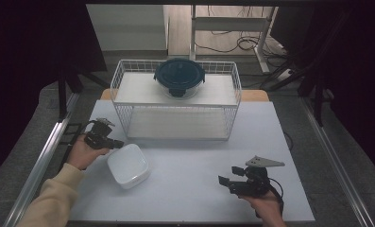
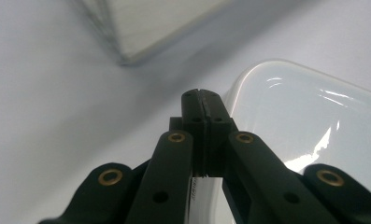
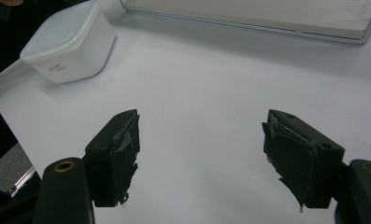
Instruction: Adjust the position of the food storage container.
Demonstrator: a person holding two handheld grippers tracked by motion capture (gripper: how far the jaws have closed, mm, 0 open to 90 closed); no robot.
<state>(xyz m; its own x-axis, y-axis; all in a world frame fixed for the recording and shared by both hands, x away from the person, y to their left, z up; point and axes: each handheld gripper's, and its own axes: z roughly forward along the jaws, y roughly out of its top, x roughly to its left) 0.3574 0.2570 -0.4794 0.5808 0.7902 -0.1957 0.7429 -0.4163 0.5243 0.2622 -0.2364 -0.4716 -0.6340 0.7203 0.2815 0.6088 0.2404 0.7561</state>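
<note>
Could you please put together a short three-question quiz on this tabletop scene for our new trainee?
1. True or false: the right gripper has its jaws closed on the white dish.
2. Where does the dark-lidded round container sit: A) on the table, B) on top of the white wire rack, C) inside the white dish?
3. In the left gripper view, how do the jaws of the left gripper stand, and what lies just beside them?

Key:
1. False; its jaws are open over bare table.
2. B.
3. Shut together, with the white dish's rim right beside them.
</note>
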